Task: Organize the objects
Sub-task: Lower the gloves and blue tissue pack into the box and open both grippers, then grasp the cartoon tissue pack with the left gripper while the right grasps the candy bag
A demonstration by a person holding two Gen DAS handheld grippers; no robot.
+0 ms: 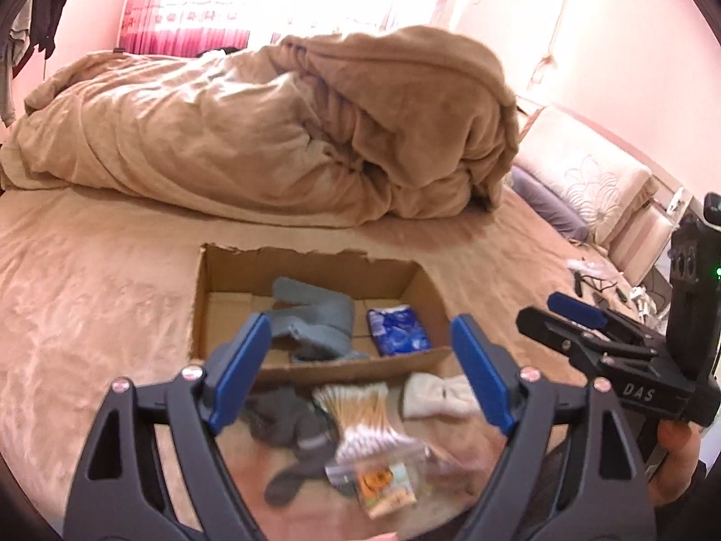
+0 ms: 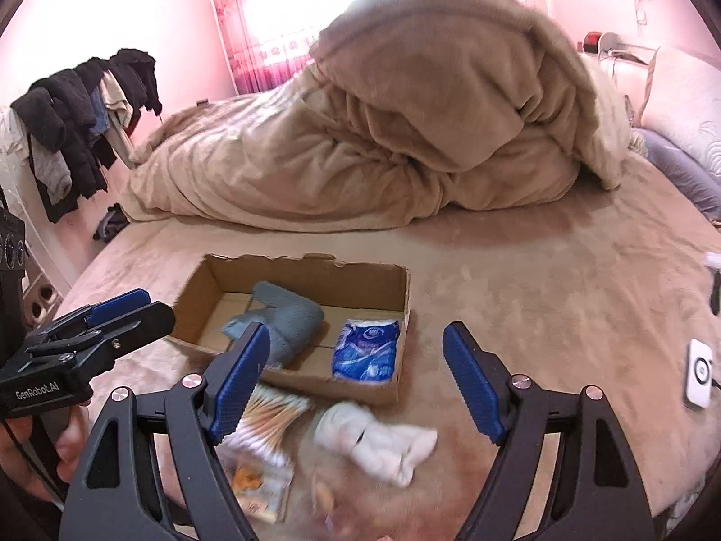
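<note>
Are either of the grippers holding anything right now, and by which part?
Nothing is held. The left gripper and right gripper are both open and empty.

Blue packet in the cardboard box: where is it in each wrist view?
Left wrist: blue packet sits right of centre, in the box's right end, beside the grey-blue sock.
Right wrist: blue packet sits just below centre, in the box's right near corner.
Shared landmark: the cardboard box on the bed.
</note>
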